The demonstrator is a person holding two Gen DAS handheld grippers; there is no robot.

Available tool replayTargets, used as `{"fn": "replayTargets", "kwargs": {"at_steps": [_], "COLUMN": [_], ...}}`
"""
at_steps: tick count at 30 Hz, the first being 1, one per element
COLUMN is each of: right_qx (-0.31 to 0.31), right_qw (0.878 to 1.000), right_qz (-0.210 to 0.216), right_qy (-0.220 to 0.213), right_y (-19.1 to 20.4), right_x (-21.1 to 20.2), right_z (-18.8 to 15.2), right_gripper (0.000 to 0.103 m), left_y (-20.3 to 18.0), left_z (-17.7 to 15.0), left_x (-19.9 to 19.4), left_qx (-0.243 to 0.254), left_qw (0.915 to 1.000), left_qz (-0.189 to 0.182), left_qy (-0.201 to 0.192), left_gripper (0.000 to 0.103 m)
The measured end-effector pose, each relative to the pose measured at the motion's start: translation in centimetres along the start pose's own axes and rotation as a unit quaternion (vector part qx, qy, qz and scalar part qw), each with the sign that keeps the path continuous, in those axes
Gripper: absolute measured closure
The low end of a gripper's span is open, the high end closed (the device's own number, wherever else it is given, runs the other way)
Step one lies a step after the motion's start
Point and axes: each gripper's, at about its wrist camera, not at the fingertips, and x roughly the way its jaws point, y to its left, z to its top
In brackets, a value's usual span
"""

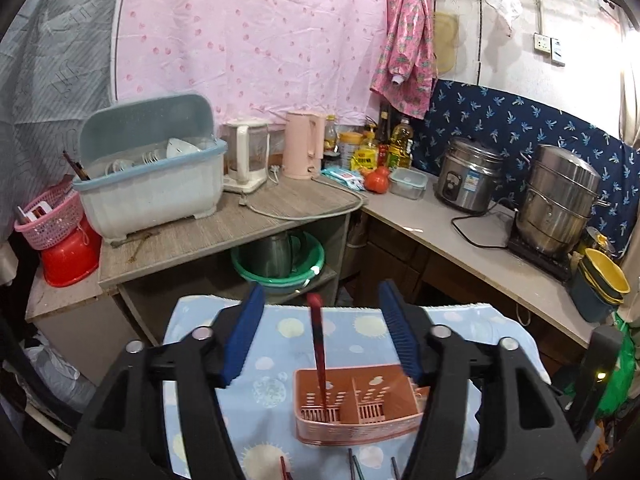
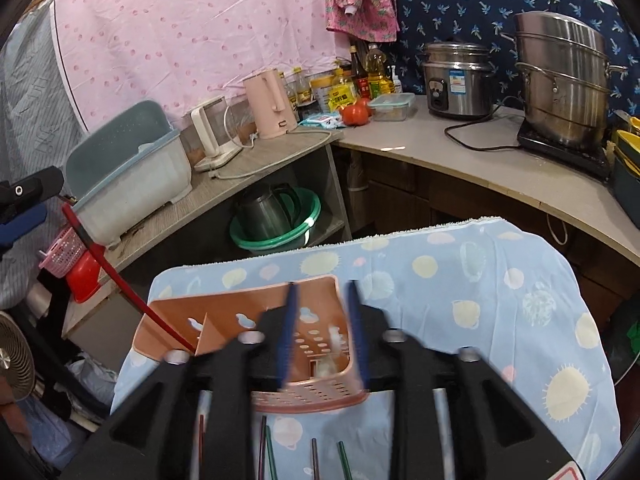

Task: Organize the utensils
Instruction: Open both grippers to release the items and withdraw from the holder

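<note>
A pink slotted utensil holder with two compartments stands on the blue dotted cloth. A red chopstick stands tilted in its left compartment, between the wide-open fingers of my left gripper, which touch nothing. In the right wrist view the holder sits under my right gripper, whose fingers stand apart over the right compartment with something pale and blurred between them; whether they grip it I cannot tell. The red chopstick leans left. Several chopsticks lie on the cloth nearer me.
A wooden shelf carries a dish drainer box, blender and pink kettle. A counter at right holds a rice cooker and steamer pot. A green basin sits below the shelf.
</note>
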Motion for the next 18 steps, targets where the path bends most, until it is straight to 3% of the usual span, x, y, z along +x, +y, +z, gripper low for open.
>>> {"fn": "replayTargets", "kwargs": {"at_steps": [1,10,18], "right_qx": [0.001,-0.005,0.006], "right_qw": [1.000,1.000,1.000], "right_qz": [-0.002,-0.003,0.005], "right_qy": [-0.006,-0.010,-0.005], "right_y": [0.0,0.3,-0.2], "right_x": [-0.4,-3.4,-7.1], "right_z": [-0.1,-1.1,-4.0], "right_gripper": [0.061,0.061,0.061], "left_y": [-0.1,0.5,0.5], "left_z": [-0.1,-2.0,-5.3], "left_x": [-0.1,-0.9,-3.0], "left_qx": [0.005,0.000,-0.006], "left_qw": [1.0000,0.9995,0.9985], "left_qz": [0.002,0.005,-0.001], "left_qy": [0.001,0.032,0.055], "left_gripper": [0.045,0.046,0.045]}}
